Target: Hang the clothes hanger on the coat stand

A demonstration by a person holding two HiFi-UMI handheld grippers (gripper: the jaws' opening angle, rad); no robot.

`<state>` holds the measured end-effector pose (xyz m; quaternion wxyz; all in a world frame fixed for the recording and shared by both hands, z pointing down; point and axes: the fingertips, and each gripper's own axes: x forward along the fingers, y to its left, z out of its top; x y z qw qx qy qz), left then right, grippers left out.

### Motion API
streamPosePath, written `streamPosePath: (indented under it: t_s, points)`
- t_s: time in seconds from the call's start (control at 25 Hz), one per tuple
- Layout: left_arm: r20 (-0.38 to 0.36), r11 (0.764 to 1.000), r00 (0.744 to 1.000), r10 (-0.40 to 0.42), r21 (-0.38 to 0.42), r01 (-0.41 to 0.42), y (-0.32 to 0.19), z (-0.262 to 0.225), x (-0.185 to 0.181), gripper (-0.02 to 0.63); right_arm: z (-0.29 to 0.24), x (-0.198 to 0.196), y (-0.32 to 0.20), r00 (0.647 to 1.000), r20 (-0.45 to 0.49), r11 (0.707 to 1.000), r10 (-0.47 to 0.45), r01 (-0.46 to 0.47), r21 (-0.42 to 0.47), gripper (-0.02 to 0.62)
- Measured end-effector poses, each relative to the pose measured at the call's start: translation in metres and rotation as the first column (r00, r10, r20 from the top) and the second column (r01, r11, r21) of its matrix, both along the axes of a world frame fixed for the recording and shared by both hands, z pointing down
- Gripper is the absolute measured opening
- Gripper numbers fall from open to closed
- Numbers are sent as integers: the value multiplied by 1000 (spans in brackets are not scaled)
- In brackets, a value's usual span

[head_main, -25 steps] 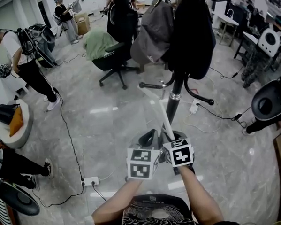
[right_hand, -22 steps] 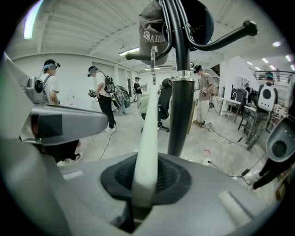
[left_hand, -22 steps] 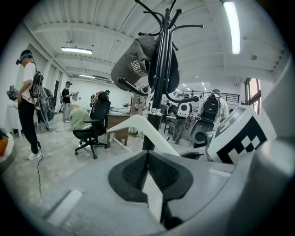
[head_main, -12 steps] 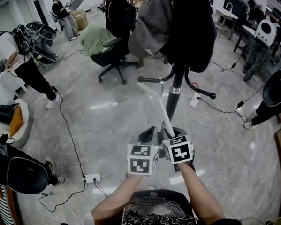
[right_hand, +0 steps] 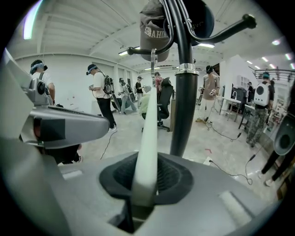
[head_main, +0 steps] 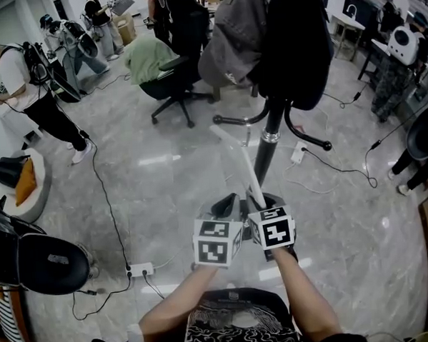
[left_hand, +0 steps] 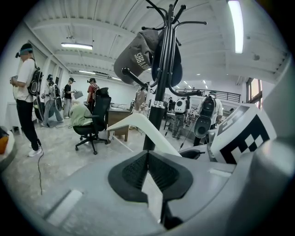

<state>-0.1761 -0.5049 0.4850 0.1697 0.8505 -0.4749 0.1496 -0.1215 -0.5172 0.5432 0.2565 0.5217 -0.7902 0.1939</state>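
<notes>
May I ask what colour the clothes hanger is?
White. The hanger shows best in the right gripper view.

Left gripper (left_hand: 148, 171) and right gripper (right_hand: 146, 177): grey shells, black ribbed pads (left_hand: 132, 173), one cube (head_main: 218, 244) of black-and-white square markers each. Person wears black top (head_main: 237, 331), white pattern.

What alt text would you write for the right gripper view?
A white clothes hanger stands between the jaws of the right gripper, which have just been opening. Behind it rises the black coat stand, bearing a grey cap.
</notes>
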Motion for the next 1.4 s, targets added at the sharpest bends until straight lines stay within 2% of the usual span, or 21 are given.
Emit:
streamPosePath:
  t_s: [0.4, 0.72, 1.04, 1.4]
  points:
    - [3, 1000, 1000, -7, 8, 7, 9, -4, 4, 5, -27, 4, 3, 999, 34, 997, 2, -5, 82, 123]
    - [0, 1000, 1000, -14, 20, 14, 24, -9, 8, 5, -46, 4, 19, 999, 49, 992, -11, 4, 128, 123]
    - [-10, 1000, 1000, -20, 20, 20, 51, -17, 18, 5, -79, 4, 47, 992, 113, 983, -51, 31, 178, 123]
    - [-30, 999, 999, -16, 48, 17, 72, -41, 41, 5, -120, 19, 76, 986, 145, 970, -81, 45, 238, 88]
